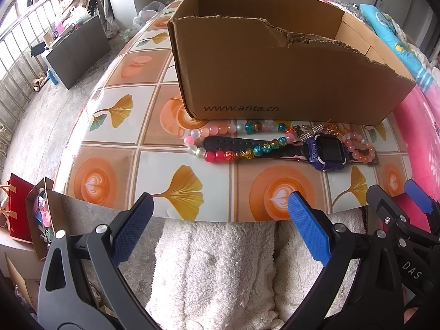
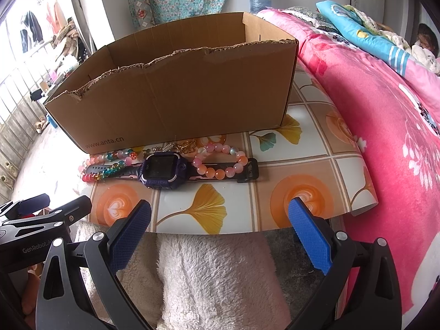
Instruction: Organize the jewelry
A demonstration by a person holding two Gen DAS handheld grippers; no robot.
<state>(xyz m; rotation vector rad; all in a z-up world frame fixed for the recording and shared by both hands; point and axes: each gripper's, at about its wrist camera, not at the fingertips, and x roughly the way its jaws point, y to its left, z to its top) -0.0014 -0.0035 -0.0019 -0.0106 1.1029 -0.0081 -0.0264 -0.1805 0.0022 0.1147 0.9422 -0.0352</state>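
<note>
Left gripper (image 1: 220, 220): jaws spread wide, nothing between them, held off the near edge of the table (image 1: 115, 143) above a white fleece-covered lap. Right gripper (image 2: 220, 220): likewise spread and empty, held at the same near edge, just beside the left one.

Items, left to right ahead of the tools:
- Multicoloured bead strand (image 1: 242, 140), ahead of the left gripper and slightly to its right, looped over the watch strap.
- Watch (image 2: 162, 169), dark strap and purple case, lying flat. Its long axis runs crosswise to both tools' fingers. The case sits ahead and left of the right gripper's centreline, and well right of the left gripper's.
- Small gold and silver pieces (image 2: 176, 147) behind the watch, against the box; too small to identify.
- Peach bead bracelet (image 2: 220, 162), draped over the strap's buckle end, almost straight ahead of the right gripper.
- Cardboard box (image 2: 176, 93), open-topped with a torn near wall, directly behind all items.

Assessment: nothing yet appears boxed, though its floor is hidden. The right gripper appears nearer to the bracelet and watch case; the left to the bead strand. Overlapping pieces risk dragging one another when lifted.
</note>
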